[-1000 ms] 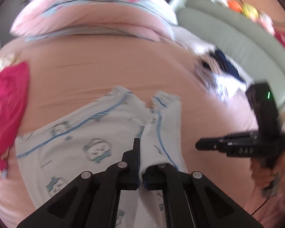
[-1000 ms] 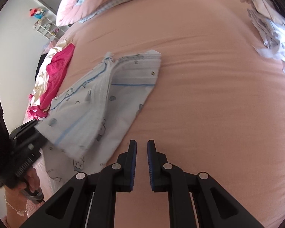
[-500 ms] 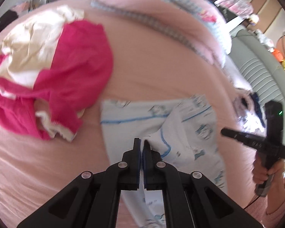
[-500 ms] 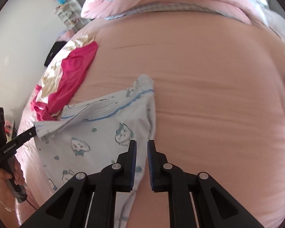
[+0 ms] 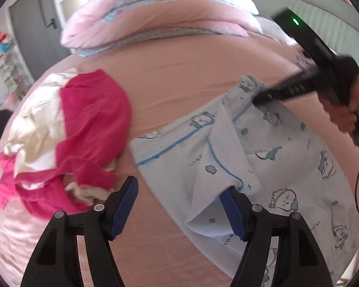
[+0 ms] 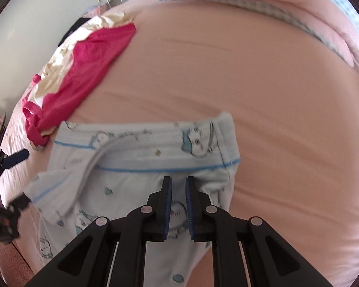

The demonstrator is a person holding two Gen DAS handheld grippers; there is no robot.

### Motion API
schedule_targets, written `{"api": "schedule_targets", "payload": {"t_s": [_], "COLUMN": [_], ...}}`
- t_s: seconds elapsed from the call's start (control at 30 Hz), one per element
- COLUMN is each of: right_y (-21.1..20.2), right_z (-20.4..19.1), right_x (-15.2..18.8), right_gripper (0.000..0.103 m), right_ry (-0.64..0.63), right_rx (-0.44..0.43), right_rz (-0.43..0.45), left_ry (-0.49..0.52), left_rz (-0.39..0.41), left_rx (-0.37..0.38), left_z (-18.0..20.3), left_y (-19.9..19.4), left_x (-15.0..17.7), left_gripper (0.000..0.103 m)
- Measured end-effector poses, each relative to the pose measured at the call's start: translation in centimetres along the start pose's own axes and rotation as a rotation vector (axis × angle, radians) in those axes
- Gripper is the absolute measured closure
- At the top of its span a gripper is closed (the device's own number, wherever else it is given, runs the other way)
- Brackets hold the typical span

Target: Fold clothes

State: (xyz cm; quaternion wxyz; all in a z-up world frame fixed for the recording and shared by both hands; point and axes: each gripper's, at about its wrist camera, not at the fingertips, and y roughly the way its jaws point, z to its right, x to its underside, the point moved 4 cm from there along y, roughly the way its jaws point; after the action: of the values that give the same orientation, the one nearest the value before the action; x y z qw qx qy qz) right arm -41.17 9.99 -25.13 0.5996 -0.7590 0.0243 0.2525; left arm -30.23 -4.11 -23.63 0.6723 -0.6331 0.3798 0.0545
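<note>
Pyjamas [image 5: 270,148] spread on bed [image 5: 179,76], flap folded over. Left tongs [image 5: 179,205] opening, flap corner draped on one pad, not gripped. Right tongs [image 6: 178,205] nearly clenched, empty, above cloth. Risk: corner dragged by withdrawing pad, fold undone.

Pyjamas [image 5: 270,157] right of clothes heap [image 5: 67,138]

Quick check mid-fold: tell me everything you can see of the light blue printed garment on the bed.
The light blue garment looks like soft, thin cotton, printed with small cartoon animals and edged with blue piping. It lies partly folded on the pink bedsheet, one flap turned over, beside the crumpled pink and cream clothes. The opening left gripper has one pad at the flap's corner; the right gripper hangs over it, nearly shut.
</note>
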Motion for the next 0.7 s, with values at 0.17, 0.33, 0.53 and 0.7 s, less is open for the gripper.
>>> {"api": "schedule_targets", "payload": {"t_s": [0.17, 0.33, 0.53, 0.7], "right_y": [1.1, -0.9, -2.1, -1.4], "right_z": [1.4, 2.0, 2.5, 2.6], "right_x": [-1.2, -1.9, -1.3, 0.1], "right_gripper": [0.092, 0.092, 0.092, 0.092], "right_ry": [0.082, 0.107, 0.104, 0.101], "right_rx": [0.01, 0.088, 0.078, 0.02], "right_rz": [-0.006, 0.104, 0.107, 0.048], "left_ry": [-0.143, -0.444, -0.322, -0.411], "left_rz": [-0.015, -0.052, -0.035, -0.06], "left_rx": [-0.057, -0.262, -0.126, -0.056], "left_z": [-3.1, -9.5, -6.5, -6.0], "left_y": [3.0, 1.6, 1.5, 4.6], "left_x": [-2.2, -1.2, -1.7, -1.9], "left_gripper": [0.036, 0.038, 0.038, 0.093]}}
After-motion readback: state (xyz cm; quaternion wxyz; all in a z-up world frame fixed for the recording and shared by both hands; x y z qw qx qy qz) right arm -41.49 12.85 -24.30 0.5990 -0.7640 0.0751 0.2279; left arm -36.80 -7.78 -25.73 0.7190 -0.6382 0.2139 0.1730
